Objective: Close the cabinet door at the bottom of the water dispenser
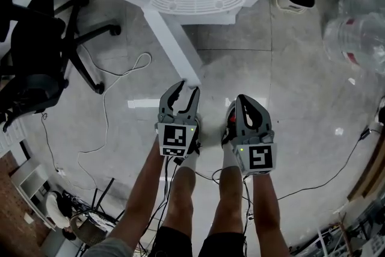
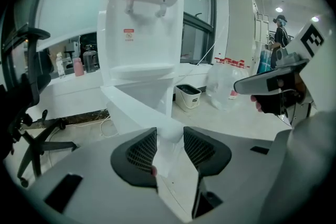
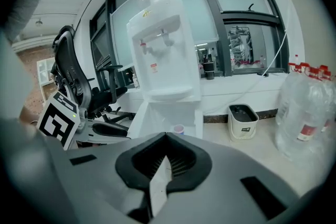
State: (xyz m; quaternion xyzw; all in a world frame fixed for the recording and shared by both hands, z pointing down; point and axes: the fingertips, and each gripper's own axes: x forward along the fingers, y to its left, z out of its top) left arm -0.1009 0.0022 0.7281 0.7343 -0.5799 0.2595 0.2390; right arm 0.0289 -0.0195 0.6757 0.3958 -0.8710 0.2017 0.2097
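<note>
Closest in, the left gripper [image 1: 187, 88] has its jaws partly closed on the free edge of the flat white cabinet door [image 1: 171, 39], and the pads look pressed to both of its faces. The right gripper [image 1: 243, 102], just beside it, has its jaws together on nothing. From that held edge the door's long axis runs away and to the upper left in the head view, to its hinge on the tall white plastic water dispenser [image 1: 192, 16], so the panel stands swung well out from the cabinet front. The open compartment lies beyond the right gripper. The left hand is on the door, so closing probably means sweeping that edge toward the right gripper's side and on to the cabinet.
</note>
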